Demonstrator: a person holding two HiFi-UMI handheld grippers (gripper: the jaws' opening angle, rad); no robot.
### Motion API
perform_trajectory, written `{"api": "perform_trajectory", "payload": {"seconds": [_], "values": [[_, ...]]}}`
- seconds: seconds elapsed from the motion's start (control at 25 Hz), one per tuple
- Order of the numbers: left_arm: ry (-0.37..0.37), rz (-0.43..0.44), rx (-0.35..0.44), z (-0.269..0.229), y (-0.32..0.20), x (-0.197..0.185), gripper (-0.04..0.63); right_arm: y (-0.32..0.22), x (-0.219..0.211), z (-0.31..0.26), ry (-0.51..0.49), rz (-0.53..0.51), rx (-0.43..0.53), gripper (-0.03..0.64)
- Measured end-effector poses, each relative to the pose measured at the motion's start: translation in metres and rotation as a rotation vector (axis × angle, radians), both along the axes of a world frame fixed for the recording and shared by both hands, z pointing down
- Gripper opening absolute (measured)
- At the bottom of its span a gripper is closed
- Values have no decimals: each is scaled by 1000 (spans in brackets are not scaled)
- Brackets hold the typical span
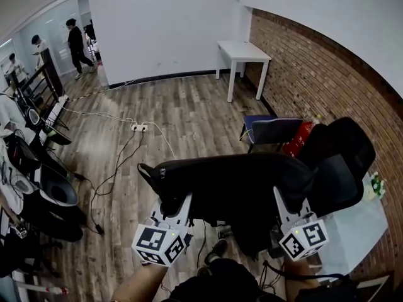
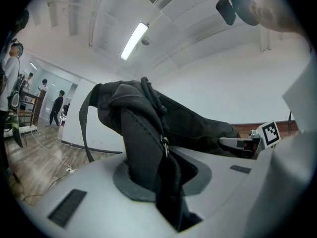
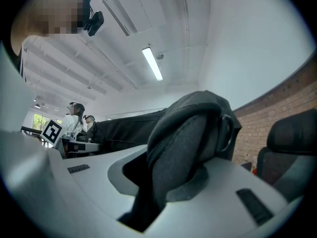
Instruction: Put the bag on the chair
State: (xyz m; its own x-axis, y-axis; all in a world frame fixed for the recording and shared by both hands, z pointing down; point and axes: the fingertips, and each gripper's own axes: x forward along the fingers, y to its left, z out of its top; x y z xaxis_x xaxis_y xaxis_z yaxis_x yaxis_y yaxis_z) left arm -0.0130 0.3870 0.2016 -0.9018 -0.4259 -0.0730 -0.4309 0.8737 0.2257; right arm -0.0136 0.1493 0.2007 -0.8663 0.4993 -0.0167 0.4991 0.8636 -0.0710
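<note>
Head view looks down; gripper views, perhaps upturned, hug the bag (image 1: 233, 180).

Counted in the head view: 1 black bag (image 1: 233, 181); 2 grippers, i.e. left gripper (image 1: 178, 207) + right gripper (image 1: 284, 207); 2 chairs, i.e. 1 black office chair (image 1: 340, 162) + 1 blue chair (image 1: 272, 131); 1 white table (image 1: 242, 52); 1 power strip (image 1: 139, 128); approx. 3 persons (image 1: 76, 39) far back, more I cannot tell.

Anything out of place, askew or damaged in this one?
Nothing is damaged or spilled. The black bag is stretched between the left gripper and the right gripper, each shut on one end, and a strap dangles near the left one. The only oddity is loose cables and a power strip strewn across the wood floor.
</note>
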Motion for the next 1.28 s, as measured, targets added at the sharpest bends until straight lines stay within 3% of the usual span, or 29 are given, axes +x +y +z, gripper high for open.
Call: {"api": "perform_trajectory", "payload": {"seconds": [0.28, 0.76, 1.28], "values": [[5, 38, -38, -2, -11, -59, 77, -10, -50, 5, -3, 34, -35, 83], [26, 185, -64, 1, -76, -182, 77, -69, -133, 12, 12, 176, -56, 83], [71, 327, -61, 17, -144, -242, 77, -127, -156, 24, 42, 329, -58, 83]]}}
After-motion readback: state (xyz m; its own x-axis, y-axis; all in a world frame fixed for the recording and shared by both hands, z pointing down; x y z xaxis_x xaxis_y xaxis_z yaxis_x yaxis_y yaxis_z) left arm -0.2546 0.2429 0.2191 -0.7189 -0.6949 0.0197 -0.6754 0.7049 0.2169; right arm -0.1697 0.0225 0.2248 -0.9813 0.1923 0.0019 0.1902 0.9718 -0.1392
